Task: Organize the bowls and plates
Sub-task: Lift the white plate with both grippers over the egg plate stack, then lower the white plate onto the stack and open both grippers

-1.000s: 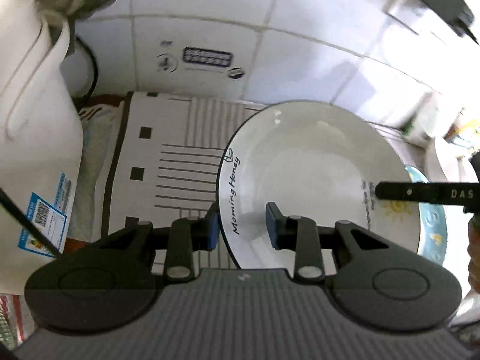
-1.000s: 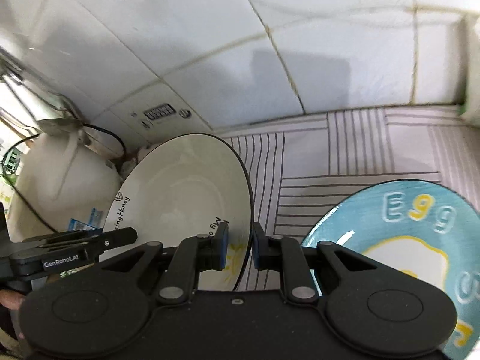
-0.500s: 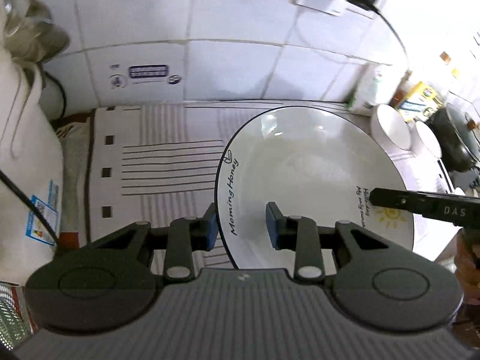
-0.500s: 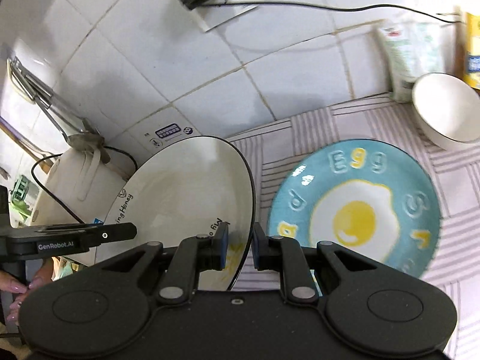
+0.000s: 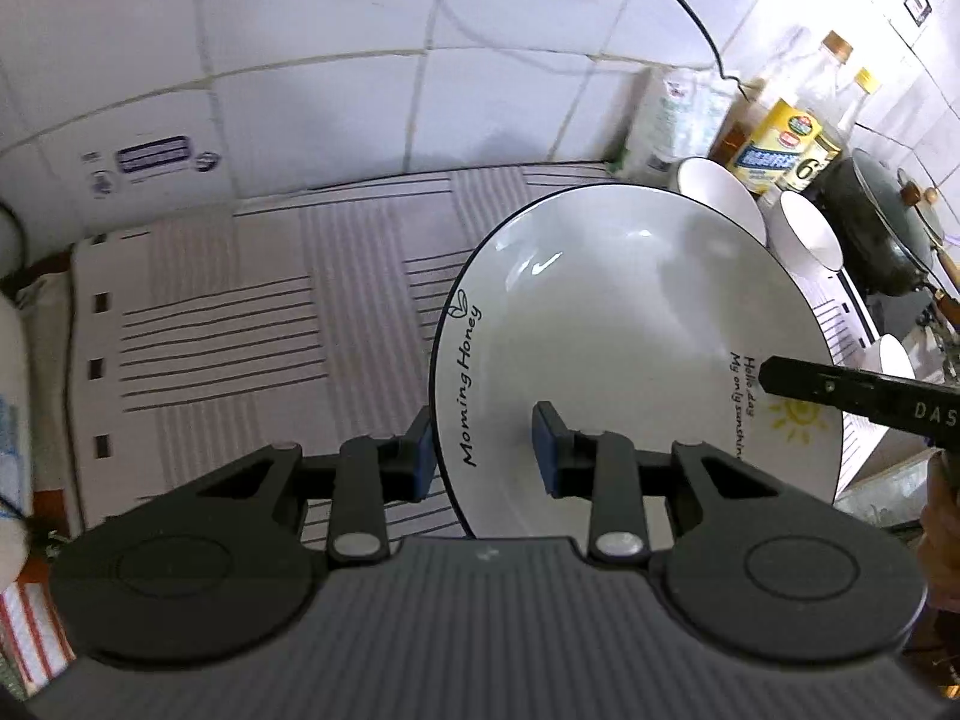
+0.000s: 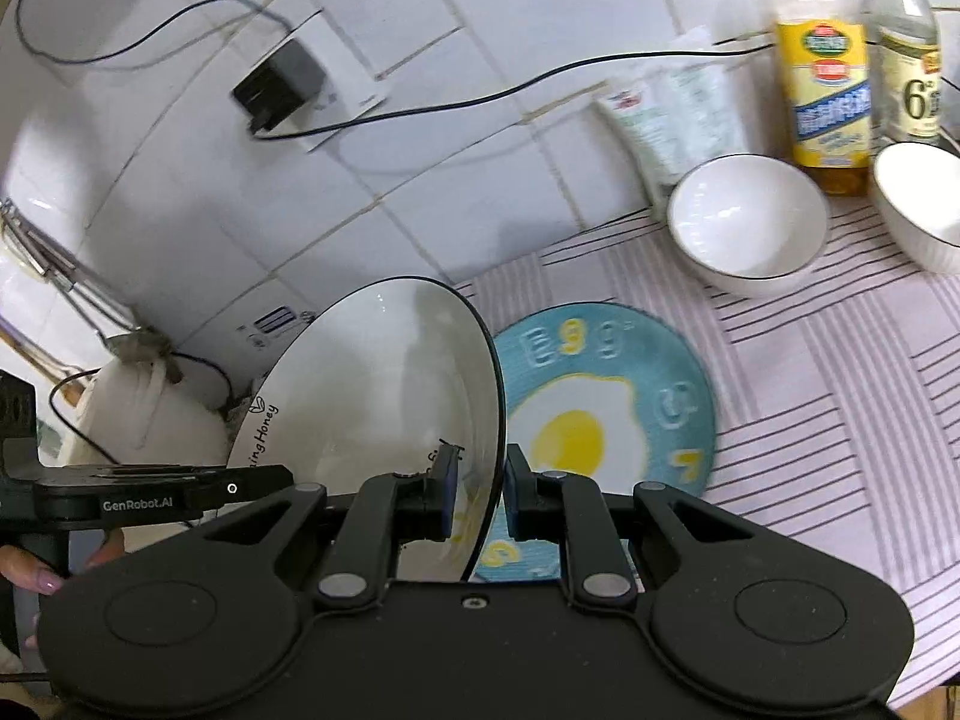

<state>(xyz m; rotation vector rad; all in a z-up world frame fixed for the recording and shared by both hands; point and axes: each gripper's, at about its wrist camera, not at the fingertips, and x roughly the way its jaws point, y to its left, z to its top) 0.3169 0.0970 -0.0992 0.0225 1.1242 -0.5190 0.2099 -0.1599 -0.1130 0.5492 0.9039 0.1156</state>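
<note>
Two grippers are clamped on one white plate (image 5: 630, 348): the left gripper (image 5: 485, 450) on its near rim, the right gripper (image 6: 479, 495) on the opposite edge, probably so that the wide dish is kept from tipping. The plate is held clear of the striped cloth (image 6: 840, 396), beside the blue egg plate (image 6: 606, 414), onto which stacking is likely intended. Two white bowls (image 6: 747, 225) are left by the wall.

White plate (image 6: 384, 384): black rim, black lettering, yellow sun.
Blue plate (image 6: 606, 414), right of white plate: fried-egg motif, yellow yolk.
Cloth (image 6: 828, 396): white, apparently dark-striped.
Bowls (image 6: 747, 222): white.
</note>
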